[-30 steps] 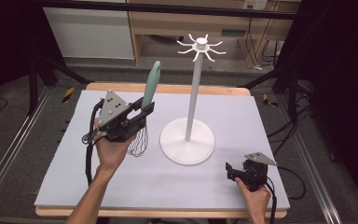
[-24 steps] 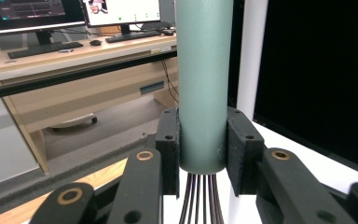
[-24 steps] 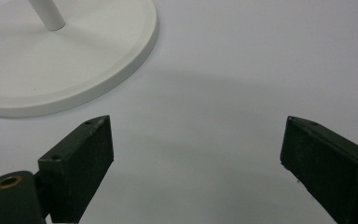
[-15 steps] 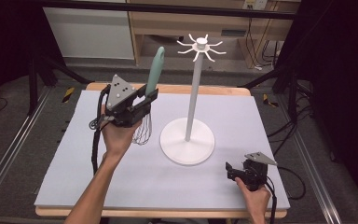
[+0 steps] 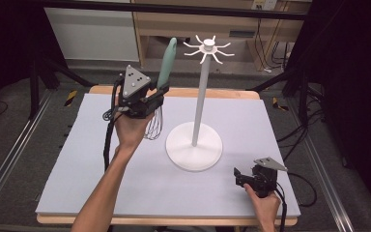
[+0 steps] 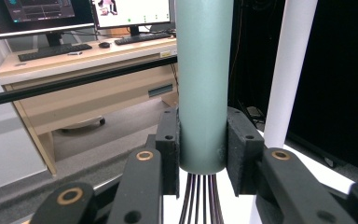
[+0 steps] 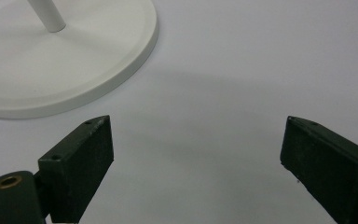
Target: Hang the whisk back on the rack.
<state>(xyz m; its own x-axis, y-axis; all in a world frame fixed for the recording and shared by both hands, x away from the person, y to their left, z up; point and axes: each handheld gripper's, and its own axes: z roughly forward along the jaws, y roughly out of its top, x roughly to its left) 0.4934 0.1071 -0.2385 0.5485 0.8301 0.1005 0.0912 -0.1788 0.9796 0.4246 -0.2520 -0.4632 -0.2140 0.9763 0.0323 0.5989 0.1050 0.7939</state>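
Step in hand, as judged: carrying the whisk [image 5: 160, 96] toward the hook stand [image 5: 200, 96] for hanging; left tool [image 5: 150, 99] is clamped on the whisk's green handle [image 6: 203, 84], pads pressed flat against both sides just above where the wires leave the handle; whisk is held upright, handle pointing up, wire head [image 5: 154, 126] hanging below the tool and clear of the desk [image 5: 77, 169]; it sits left of the stand's white pole, near but apart from it, over the far-left part of the desk

Right tool [image 5: 239, 176] rests low at the near-right corner of the desk, jaws standing apart with nothing between them; in the right gripper view the stand's round base [image 7: 65, 60] lies just beyond it, not touched

Handle tip is roughly level with the ring of hooks [image 5: 206, 47] at the pole top, left of it; whether the handle end has a hanging loop cannot be told from these frames

Next move, as judged: bring the handle end across to the right to one of the hook arms; needs fine aim, since the arms are thin; right tool could steady the base if the stand tips
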